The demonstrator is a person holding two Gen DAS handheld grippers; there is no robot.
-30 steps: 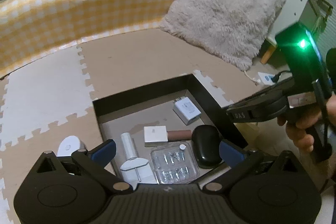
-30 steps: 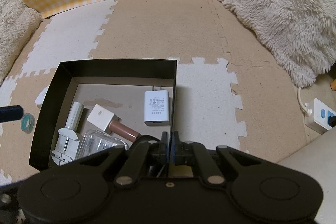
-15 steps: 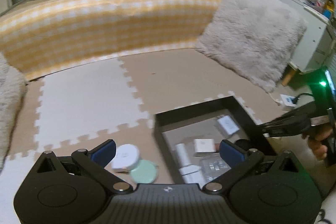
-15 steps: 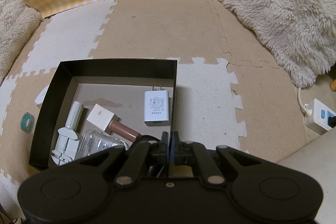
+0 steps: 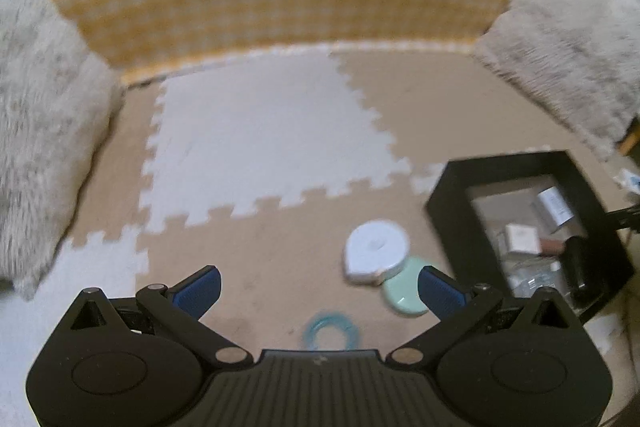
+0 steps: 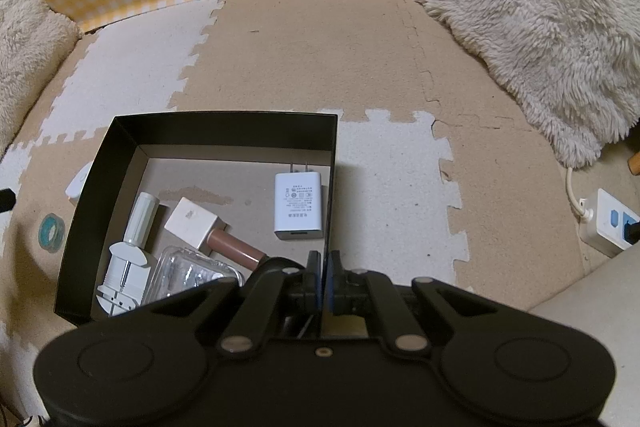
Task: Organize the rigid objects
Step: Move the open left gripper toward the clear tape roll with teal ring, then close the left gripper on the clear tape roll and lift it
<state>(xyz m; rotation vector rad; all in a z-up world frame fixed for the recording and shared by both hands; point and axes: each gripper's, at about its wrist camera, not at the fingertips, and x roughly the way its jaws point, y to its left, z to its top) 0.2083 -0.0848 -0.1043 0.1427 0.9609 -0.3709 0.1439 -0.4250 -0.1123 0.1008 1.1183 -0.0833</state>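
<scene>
Foam puzzle mat (image 5: 272, 131) floor, gingham bolster at the back. Black box (image 6: 120, 163) is the landmark: it already holds a white charger (image 6: 298, 205), prongs toward the far wall, long axis near-to-far, plus a white-capped brown tube (image 6: 236, 247) lying slantwise, cap to far-left. Left gripper (image 5: 318, 289) has swung away from over the box within the last second and now faces the mat left of it, blue pads spread wide, nothing between them. So a fresh pick seems to be starting. Loose items left of the box: white round case (image 5: 376, 253) overlapping a mint disc (image 5: 402, 291); nearer the gripper, a teal tape ring (image 5: 332, 333), flat, no long axis. Right gripper (image 6: 323, 279) hasn't moved, pads pinching the box's right wall.
</scene>
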